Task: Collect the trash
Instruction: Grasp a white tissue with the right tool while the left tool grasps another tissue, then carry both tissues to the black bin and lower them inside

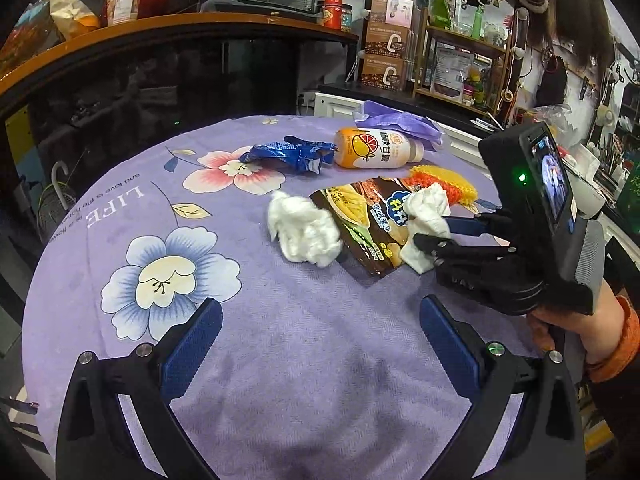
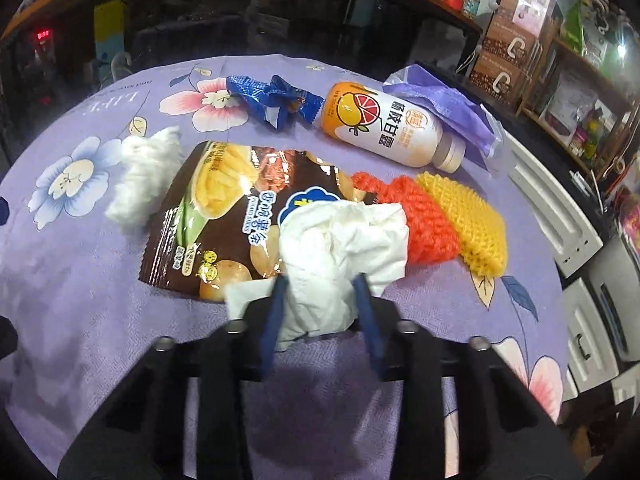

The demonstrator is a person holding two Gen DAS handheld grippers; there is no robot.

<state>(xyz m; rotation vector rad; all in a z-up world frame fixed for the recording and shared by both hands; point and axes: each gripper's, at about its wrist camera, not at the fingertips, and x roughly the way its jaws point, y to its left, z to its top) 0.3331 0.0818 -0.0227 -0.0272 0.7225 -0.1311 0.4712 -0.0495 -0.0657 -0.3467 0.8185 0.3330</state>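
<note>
My right hand-held gripper (image 2: 320, 300) clamped on crumpled tissue (image 2: 344, 240), atop chip bag (image 2: 224, 216). Knit cloth (image 2: 436, 220) at 2 o'clock, bottle (image 2: 384, 124) at 12. Left hand-held gripper (image 1: 320, 344) wide open, holding nothing.

Two crumpled white tissues, one (image 2: 344, 240) and another (image 2: 140, 184), one brown chip bag (image 2: 224, 216), one blue wrapper (image 2: 276, 98), one juice bottle (image 2: 388, 124), one purple plastic bag (image 2: 440, 100), one orange and yellow knitted cloth (image 2: 452, 220), one flowery purple tablecloth (image 2: 80, 300)
</note>
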